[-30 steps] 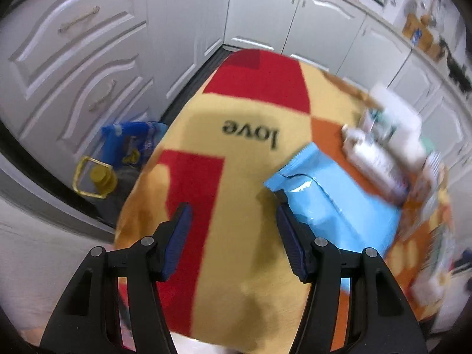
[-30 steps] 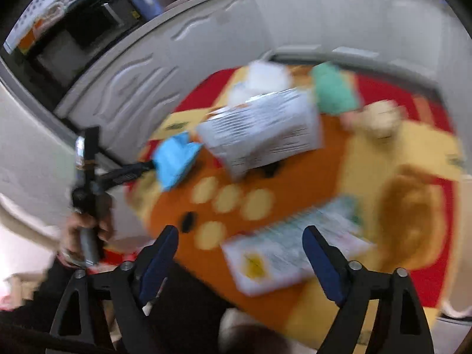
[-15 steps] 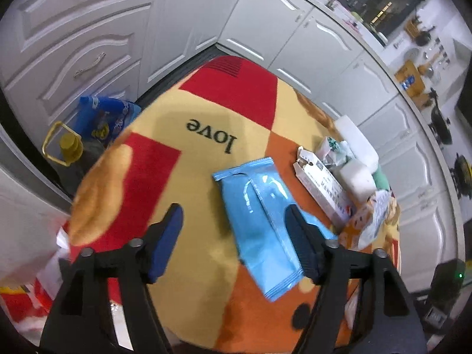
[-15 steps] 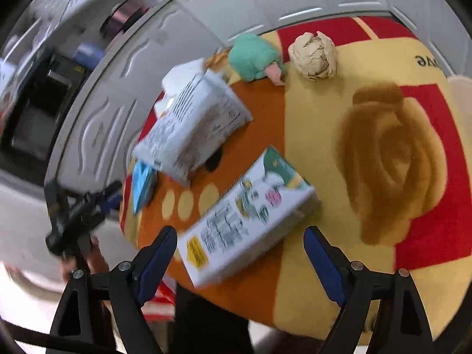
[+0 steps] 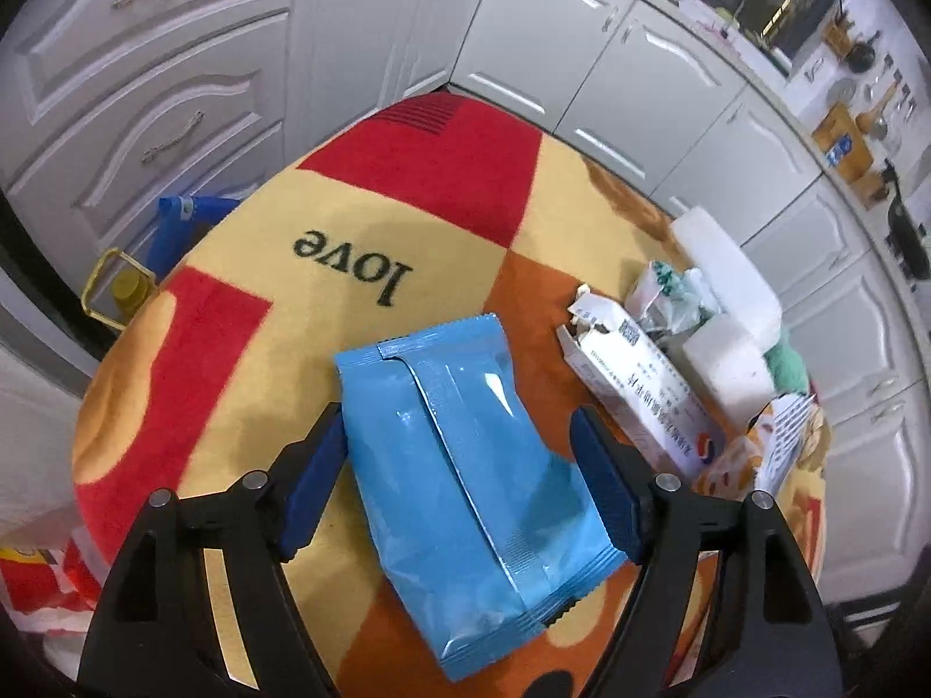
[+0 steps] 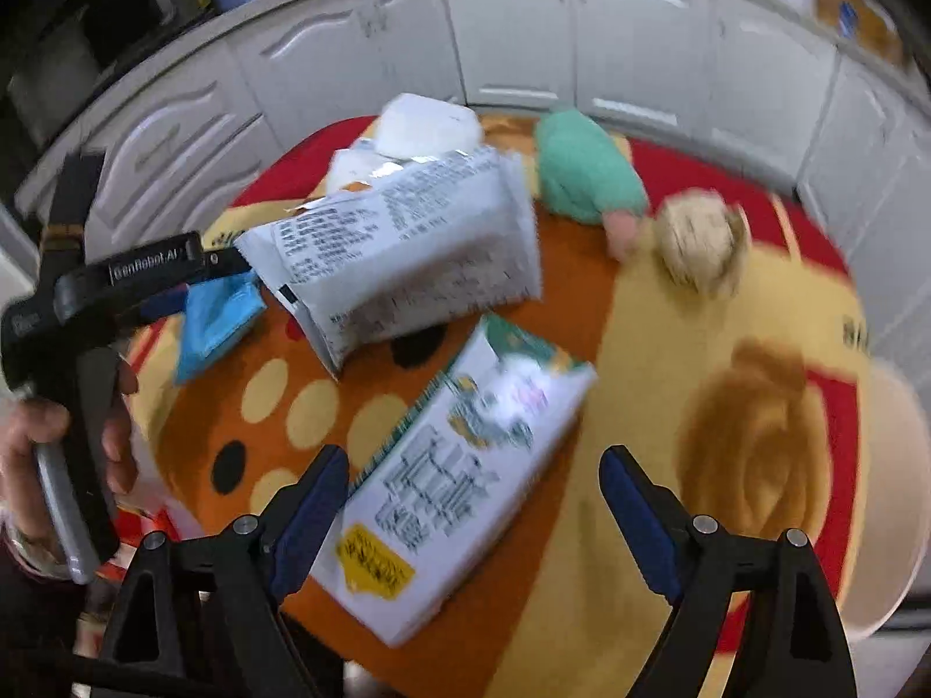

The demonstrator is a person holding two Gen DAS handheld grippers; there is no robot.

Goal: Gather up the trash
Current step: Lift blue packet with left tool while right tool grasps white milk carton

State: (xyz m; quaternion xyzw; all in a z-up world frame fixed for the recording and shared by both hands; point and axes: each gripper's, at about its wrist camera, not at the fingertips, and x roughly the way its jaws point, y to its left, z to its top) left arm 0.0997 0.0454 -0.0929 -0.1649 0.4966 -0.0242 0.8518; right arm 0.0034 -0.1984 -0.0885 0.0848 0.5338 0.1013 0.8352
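In the last second my left hand-held gripper (image 5: 459,480) spread wider and was still opening around the blue packet (image 5: 465,465), not pinching it, while my right hand-held gripper (image 6: 474,500) stood spread over the printed carton (image 6: 459,477), so nothing was collected yet.

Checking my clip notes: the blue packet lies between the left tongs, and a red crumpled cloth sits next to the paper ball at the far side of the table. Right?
Not quite: the crumpled cloth is green, not red, as the right wrist view shows. It does sit next to the paper ball, and the blue packet does lie between the opening left tongs.
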